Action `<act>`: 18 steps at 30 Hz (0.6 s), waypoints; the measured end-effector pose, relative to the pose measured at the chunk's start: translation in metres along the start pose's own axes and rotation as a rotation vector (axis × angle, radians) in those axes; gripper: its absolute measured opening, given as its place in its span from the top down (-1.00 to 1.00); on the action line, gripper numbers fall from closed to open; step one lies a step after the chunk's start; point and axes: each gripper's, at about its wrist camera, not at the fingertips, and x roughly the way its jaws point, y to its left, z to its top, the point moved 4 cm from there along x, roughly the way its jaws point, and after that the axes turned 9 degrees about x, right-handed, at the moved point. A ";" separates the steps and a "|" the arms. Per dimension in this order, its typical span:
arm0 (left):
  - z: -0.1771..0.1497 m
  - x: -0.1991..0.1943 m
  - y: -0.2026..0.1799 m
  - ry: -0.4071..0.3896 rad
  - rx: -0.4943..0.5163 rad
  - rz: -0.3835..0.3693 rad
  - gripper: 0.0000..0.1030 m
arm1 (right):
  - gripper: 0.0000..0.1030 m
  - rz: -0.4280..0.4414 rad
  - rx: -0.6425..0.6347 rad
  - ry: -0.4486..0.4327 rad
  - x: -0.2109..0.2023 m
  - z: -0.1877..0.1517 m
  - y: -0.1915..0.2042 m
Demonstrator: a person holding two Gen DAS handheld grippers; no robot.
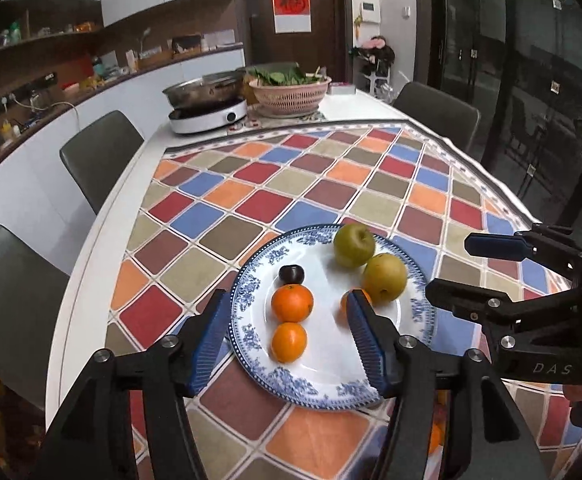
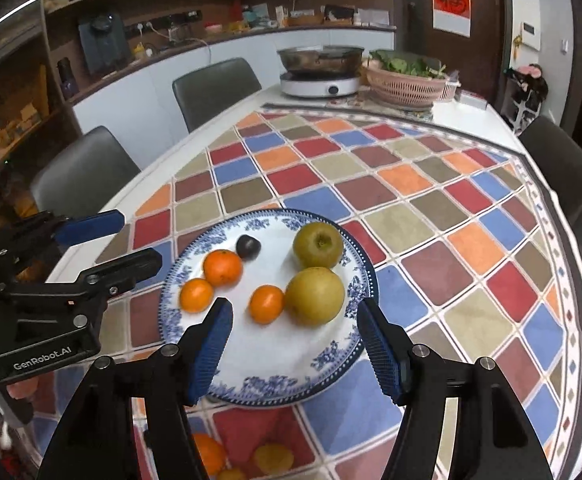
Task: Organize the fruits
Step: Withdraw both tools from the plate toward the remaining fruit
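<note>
Worktop under checked cloth: broad open room beyond and right of the plate, which lies near the front edge. Plate holds two green apples, three oranges, one dark plum. More fruit sits below the front edge.

Left tool and right tool both wide open, empty, hovering over the plate. Probable step: fetching the remaining fruit. Lower each piece into the plate's bare centre; round fruit rolls, rim is shallow.
</note>
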 end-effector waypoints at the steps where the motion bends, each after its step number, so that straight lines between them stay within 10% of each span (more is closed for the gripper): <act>1: 0.000 -0.005 -0.001 -0.005 -0.004 0.000 -0.19 | -0.27 0.000 -0.001 -0.011 -0.006 -0.001 0.002; 18: -0.041 -0.083 -0.028 -0.073 -0.004 0.035 -0.44 | -0.27 -0.013 -0.038 -0.109 -0.084 -0.046 0.023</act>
